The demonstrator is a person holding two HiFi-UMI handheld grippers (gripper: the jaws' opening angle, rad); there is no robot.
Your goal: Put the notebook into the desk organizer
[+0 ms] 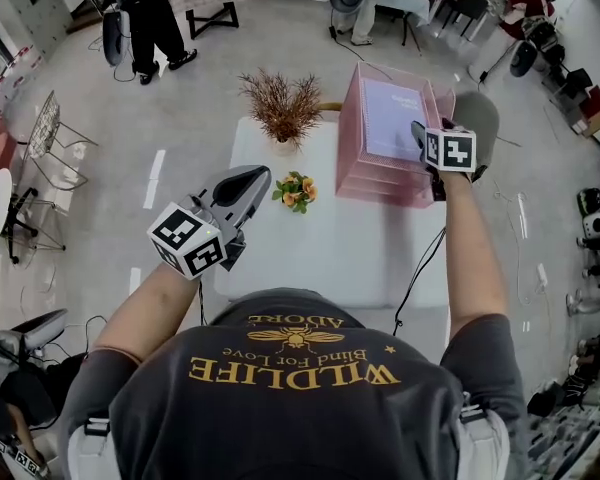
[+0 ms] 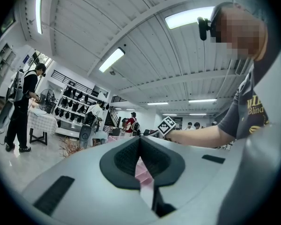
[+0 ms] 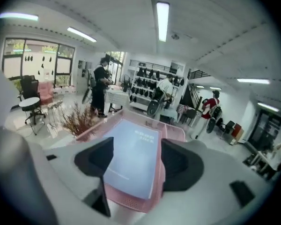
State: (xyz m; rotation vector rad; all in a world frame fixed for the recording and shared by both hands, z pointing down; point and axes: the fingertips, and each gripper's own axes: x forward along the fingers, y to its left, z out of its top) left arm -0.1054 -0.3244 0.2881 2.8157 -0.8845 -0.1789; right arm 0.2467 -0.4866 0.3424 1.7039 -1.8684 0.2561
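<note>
A lavender notebook (image 1: 395,118) lies flat in the top tray of the pink desk organizer (image 1: 380,183), which stands at the far right of the white table (image 1: 320,253). My right gripper (image 1: 425,142) is at the organizer's near right corner. In the right gripper view its jaws stand open on either side of the notebook (image 3: 131,144), and the pads do not press on it; the organizer's pink rim (image 3: 131,204) shows below. My left gripper (image 1: 248,184) hovers over the table's left edge, away from the organizer. Its jaws (image 2: 140,146) are shut with nothing in them.
A vase of dried brown twigs (image 1: 282,108) stands at the table's far left. A small bunch of orange flowers (image 1: 296,191) lies between my left gripper and the organizer. A black cable (image 1: 420,268) hangs off the table's right side. People and chairs stand farther back.
</note>
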